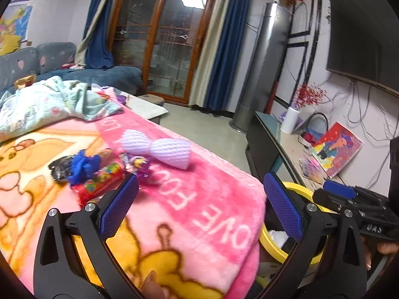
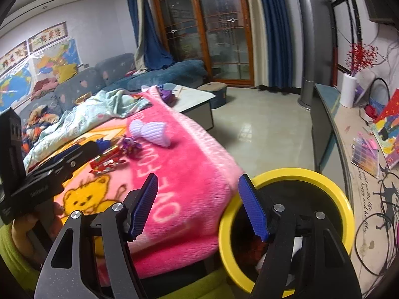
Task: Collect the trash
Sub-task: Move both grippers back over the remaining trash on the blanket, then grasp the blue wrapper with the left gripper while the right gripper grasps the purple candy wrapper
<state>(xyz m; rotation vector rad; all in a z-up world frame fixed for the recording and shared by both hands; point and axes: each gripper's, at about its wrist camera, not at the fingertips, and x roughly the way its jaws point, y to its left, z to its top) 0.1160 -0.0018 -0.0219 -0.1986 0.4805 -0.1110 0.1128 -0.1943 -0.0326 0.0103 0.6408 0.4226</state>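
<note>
Left claw [image 1: 199, 204] gapes; red wrapper [image 1: 101, 183] lies seemingly pointing bin-ward [image 1: 296, 189].

Right hand-held gripper [image 2: 198, 205] gapes empty above yellow-rimmed bin [image 2: 286, 174]; red wrapper [image 2: 107, 162] on blanket [image 2: 189, 174].

A lived-in home living room is shown. A grey-blue sofa [image 2: 82, 82] strewn with clothes is set against a wall hung with maps [image 2: 30, 74], and blue curtains [image 1: 224, 49] are drawn beside wood-framed glass doors [image 1: 162, 37]. A television [image 1: 361, 37] is mounted above a cluttered low cabinet [image 1: 279, 144], beside a tower air conditioner [image 1: 264, 62].
</note>
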